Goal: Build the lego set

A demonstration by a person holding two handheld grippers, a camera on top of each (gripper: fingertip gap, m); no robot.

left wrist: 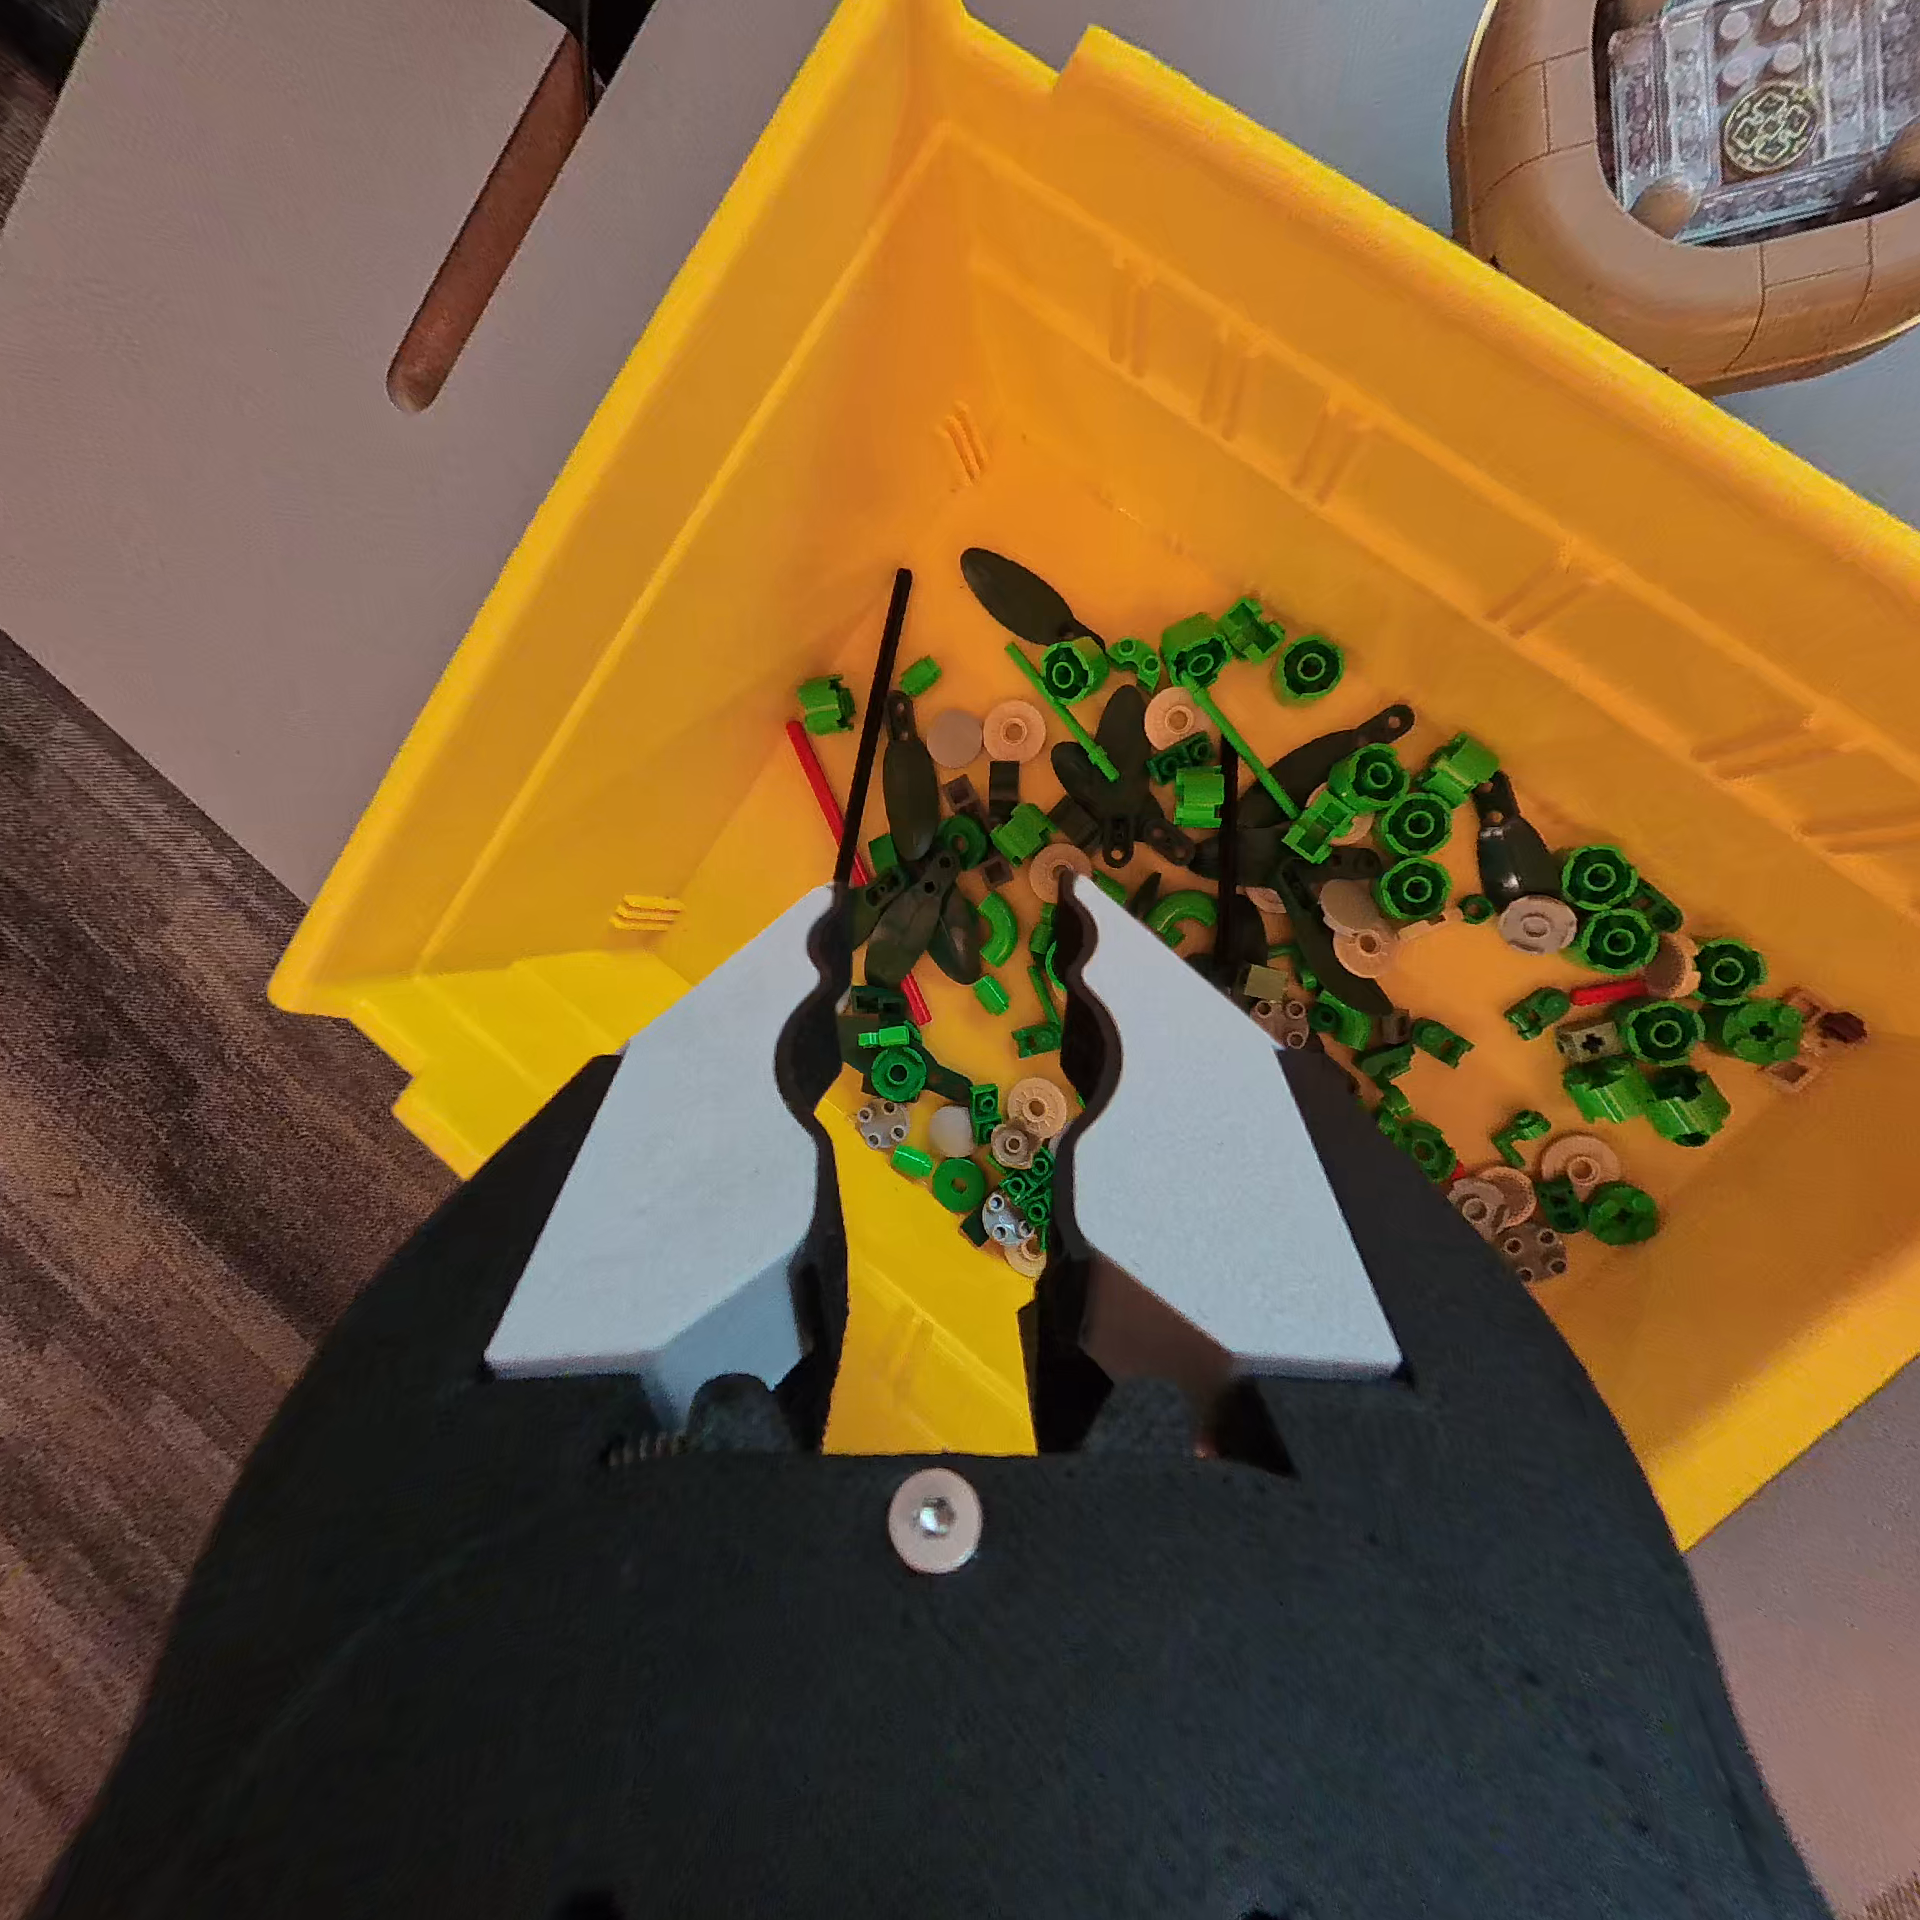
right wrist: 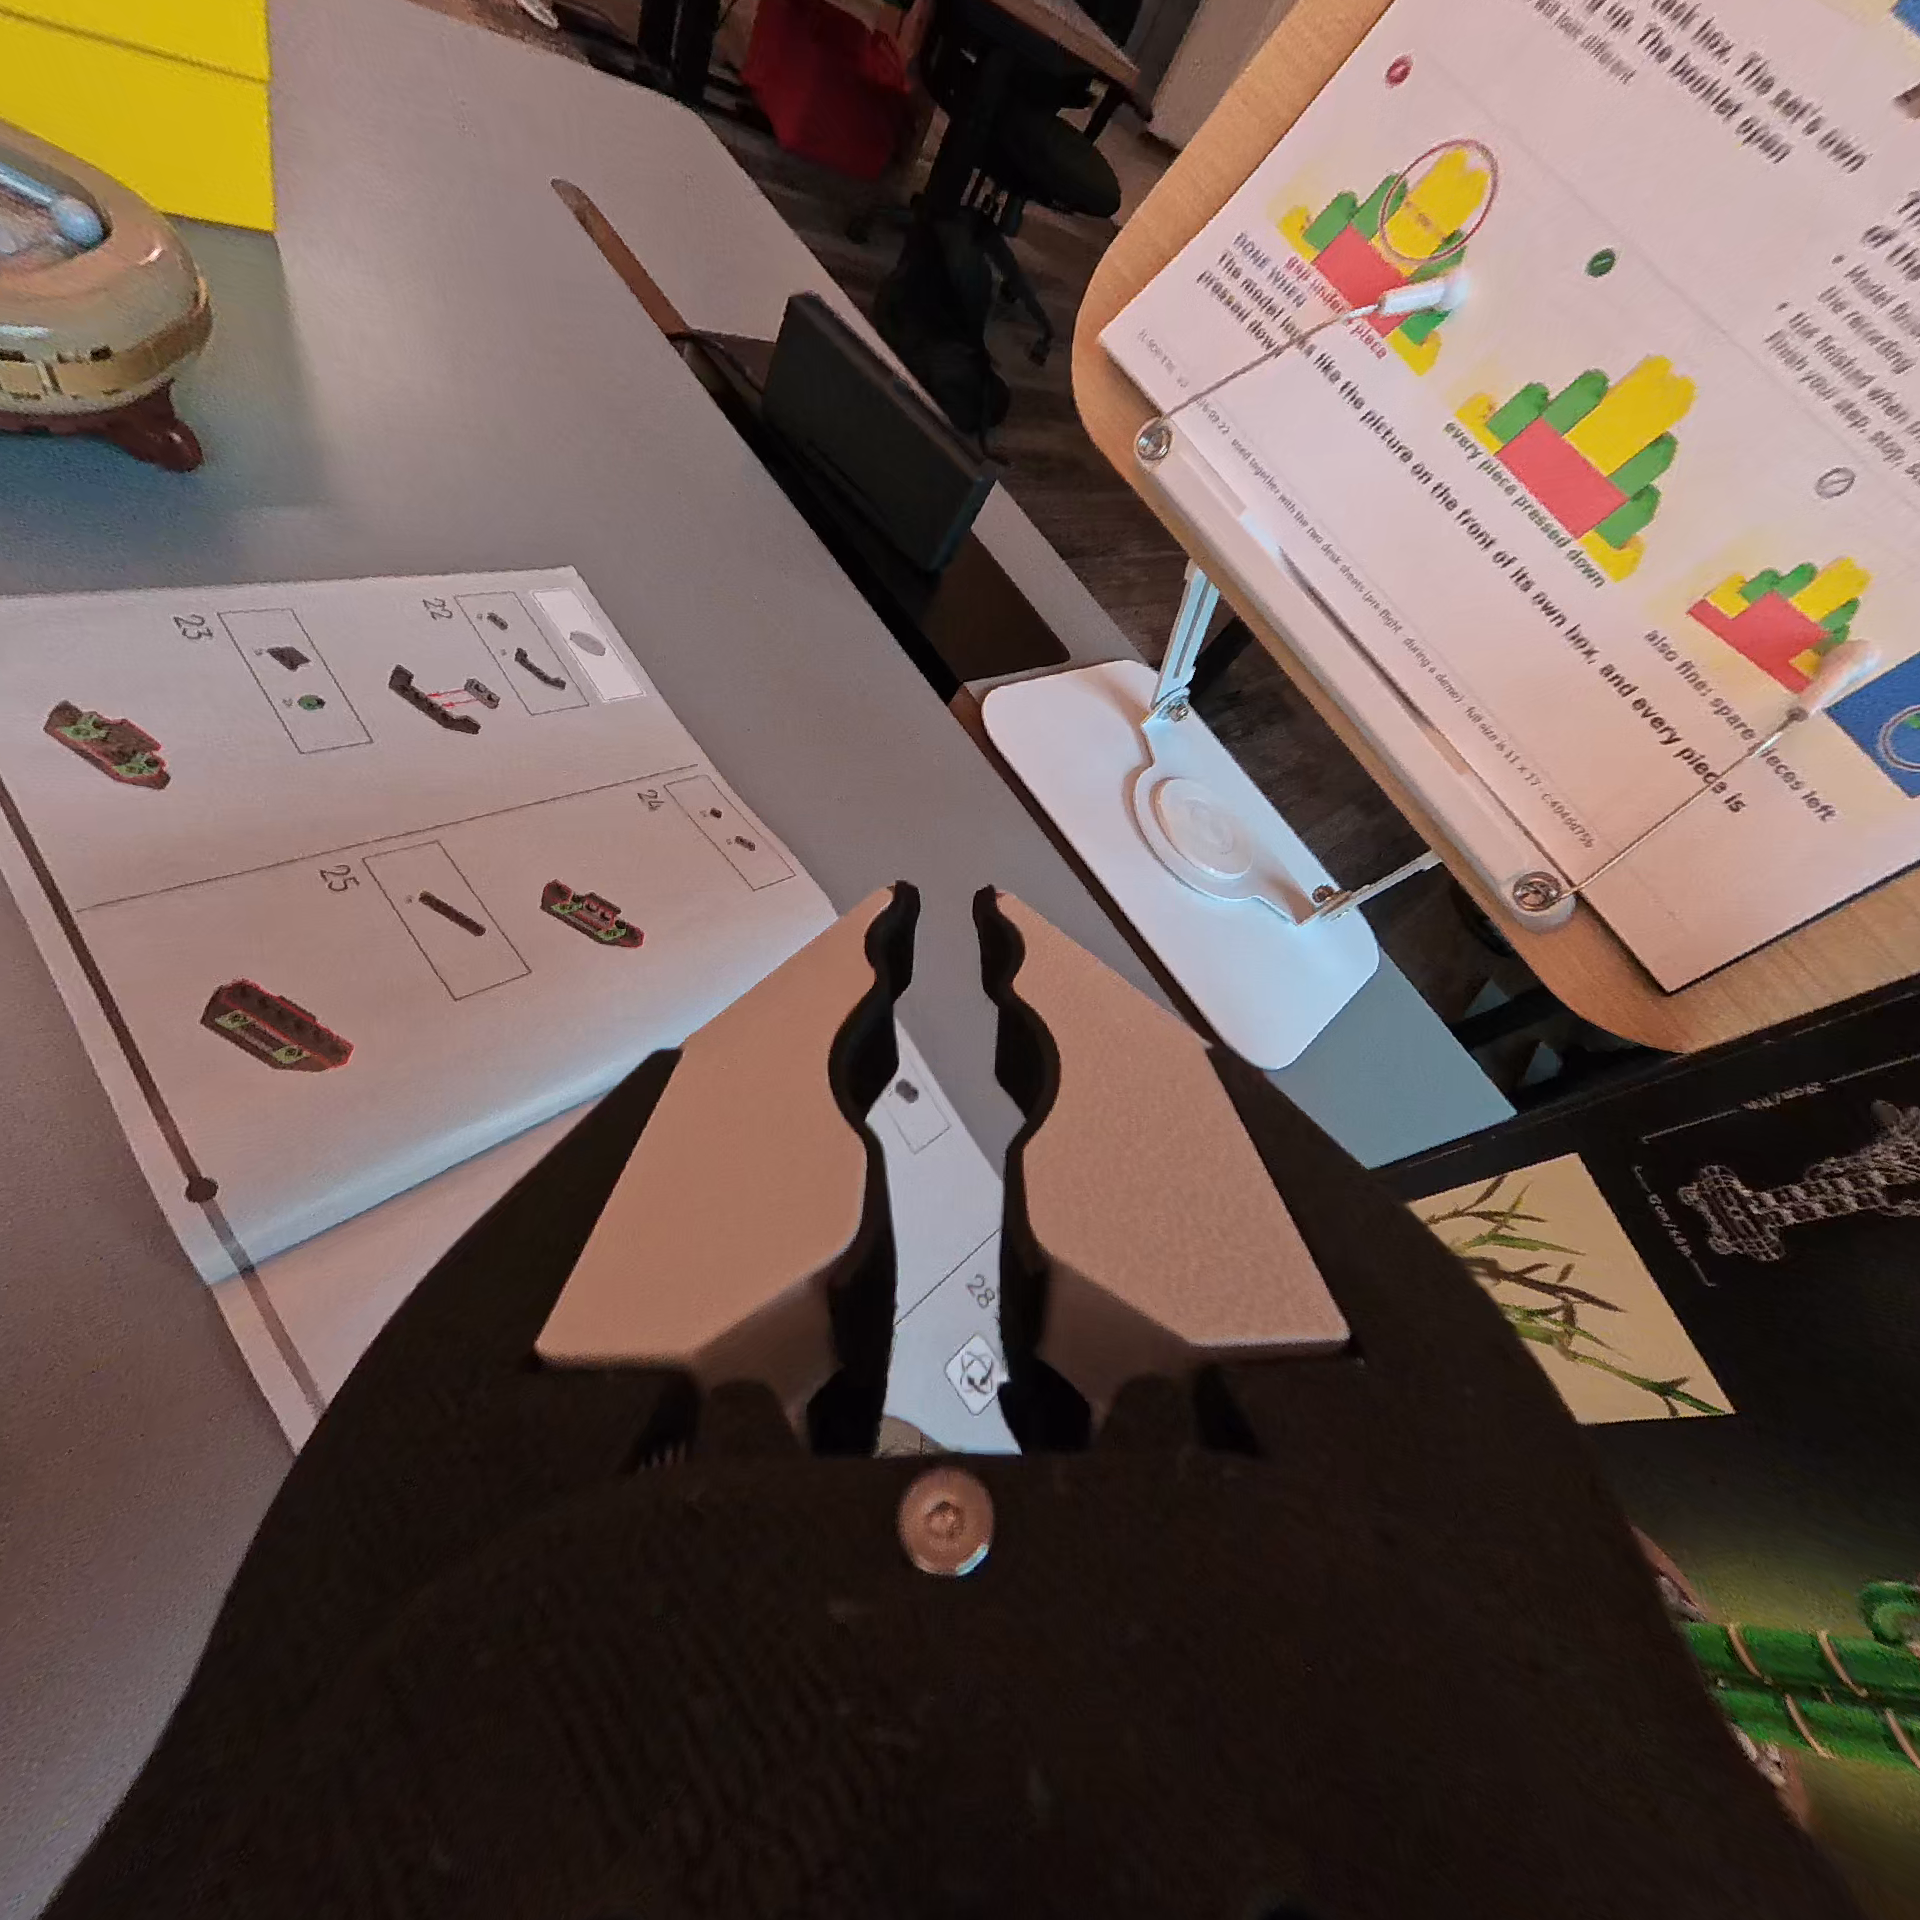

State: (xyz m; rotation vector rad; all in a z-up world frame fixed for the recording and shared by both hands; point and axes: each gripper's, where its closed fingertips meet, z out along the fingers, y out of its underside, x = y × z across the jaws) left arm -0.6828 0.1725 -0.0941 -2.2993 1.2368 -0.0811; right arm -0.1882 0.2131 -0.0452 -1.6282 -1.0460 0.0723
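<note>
We hold the left gripper (left wrist: 951,899) over the yellow bin (left wrist: 1039,343), fingers apart and empty, tips just above the loose pieces (left wrist: 1299,914): green rounds, dark leaves, tan discs, thin rods. The bin sits near the bench's edge, the tan pot model (left wrist: 1704,208) just beyond it. Our right gripper (right wrist: 945,904), fingers narrowly apart and empty, hovers over the open instruction booklet (right wrist: 364,831). We judge this the piece-picking step; next we must single out one piece and close on it cleanly.
</note>
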